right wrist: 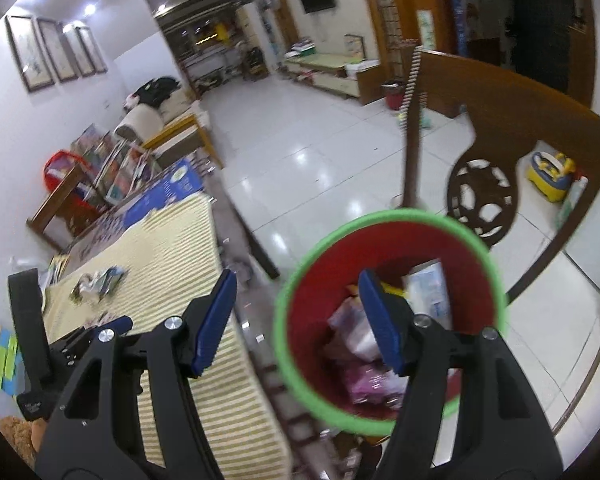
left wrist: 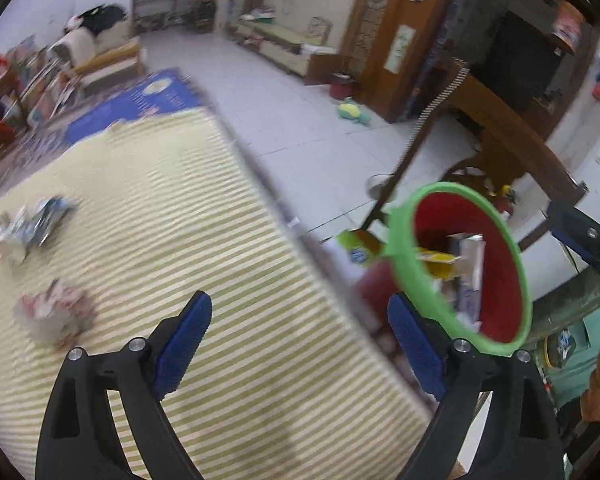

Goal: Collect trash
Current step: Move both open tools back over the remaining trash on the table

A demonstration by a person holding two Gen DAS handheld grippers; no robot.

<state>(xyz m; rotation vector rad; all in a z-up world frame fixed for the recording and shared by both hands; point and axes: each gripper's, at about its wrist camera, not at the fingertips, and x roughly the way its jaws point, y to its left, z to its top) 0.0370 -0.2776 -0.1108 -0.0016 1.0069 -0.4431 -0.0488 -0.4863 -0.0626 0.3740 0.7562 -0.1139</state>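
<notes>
A red bin with a green rim point(left wrist: 470, 264) stands off the right edge of a striped yellow mat point(left wrist: 204, 240) and holds several wrappers and cartons. The right wrist view looks down into the bin point(right wrist: 388, 312). Two crumpled wrappers lie on the mat at the left: a blue-white one point(left wrist: 32, 228) and a pink-white one point(left wrist: 54, 314). The blue-white one also shows in the right wrist view point(right wrist: 100, 280). My left gripper point(left wrist: 300, 344) is open and empty above the mat. My right gripper point(right wrist: 300, 320) is open and empty above the bin's left rim.
The mat lies on a low table beside a white tiled floor point(right wrist: 320, 152). A blue box point(left wrist: 140, 104) sits at the mat's far end. A carved wooden chair point(right wrist: 500, 140) stands behind the bin. Shelves of books point(right wrist: 108, 168) are at the left.
</notes>
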